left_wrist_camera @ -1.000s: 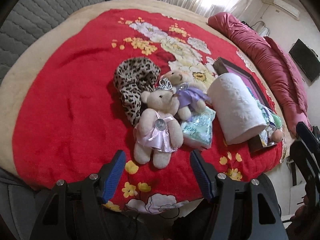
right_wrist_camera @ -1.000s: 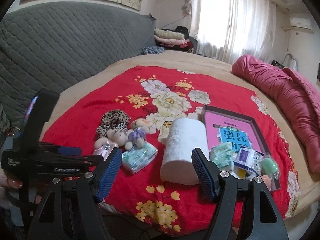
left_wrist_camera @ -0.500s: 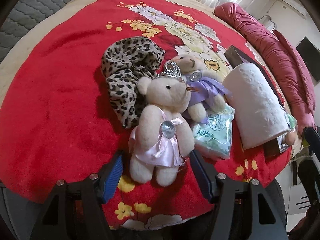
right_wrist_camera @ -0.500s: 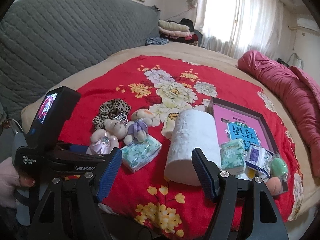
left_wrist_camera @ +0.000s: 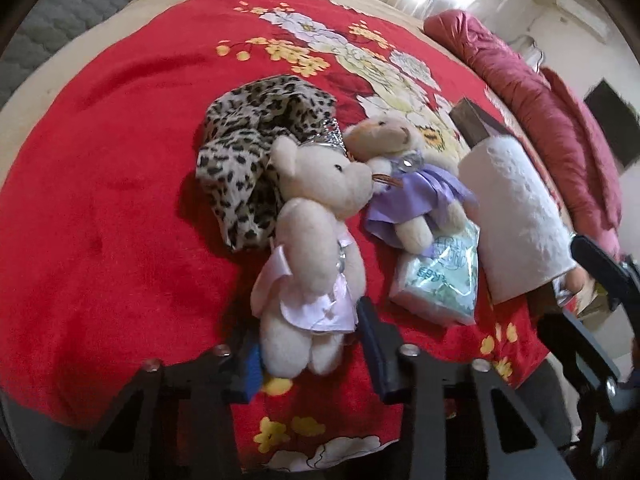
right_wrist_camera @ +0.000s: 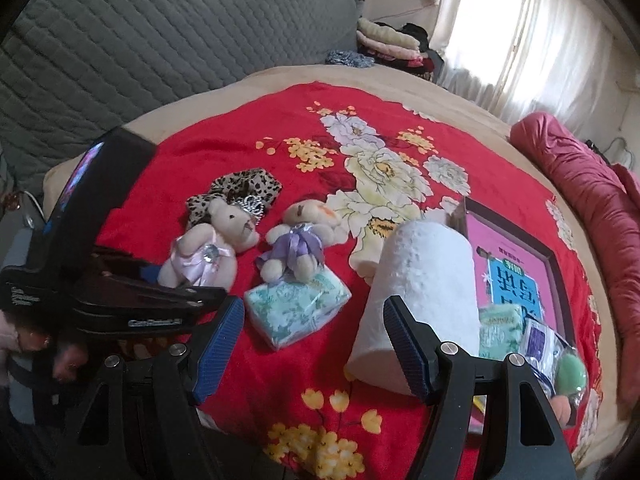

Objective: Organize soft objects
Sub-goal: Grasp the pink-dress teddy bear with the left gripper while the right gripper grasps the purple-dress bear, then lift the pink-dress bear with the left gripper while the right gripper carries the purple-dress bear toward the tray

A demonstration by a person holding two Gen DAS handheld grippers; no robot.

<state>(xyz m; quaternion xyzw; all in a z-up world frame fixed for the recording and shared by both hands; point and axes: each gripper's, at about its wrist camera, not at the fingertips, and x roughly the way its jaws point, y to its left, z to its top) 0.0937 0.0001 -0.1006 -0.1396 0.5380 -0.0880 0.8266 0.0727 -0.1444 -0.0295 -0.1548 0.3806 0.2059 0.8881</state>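
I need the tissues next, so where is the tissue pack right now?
The tissue pack lies on the red blanket, touching the purple-dressed bear and just left of the white paper roll in the right wrist view.

A bed (right_wrist_camera: 280, 76) with a beige cover carries a red blanket (right_wrist_camera: 224, 152) printed with white and yellow flowers. On the blanket lie a leopard-print cloth (left_wrist_camera: 256, 136), a bear in a pink dress (left_wrist_camera: 316, 256) partly over that cloth, a bear in a purple dress (left_wrist_camera: 408, 188) just beside it, a tissue pack (right_wrist_camera: 296, 304) touching the purple bear's feet, a white paper roll (right_wrist_camera: 420, 284) and a dark-framed tray (right_wrist_camera: 556, 264). A rolled pink quilt (right_wrist_camera: 580, 184) lies along the bed's far side.
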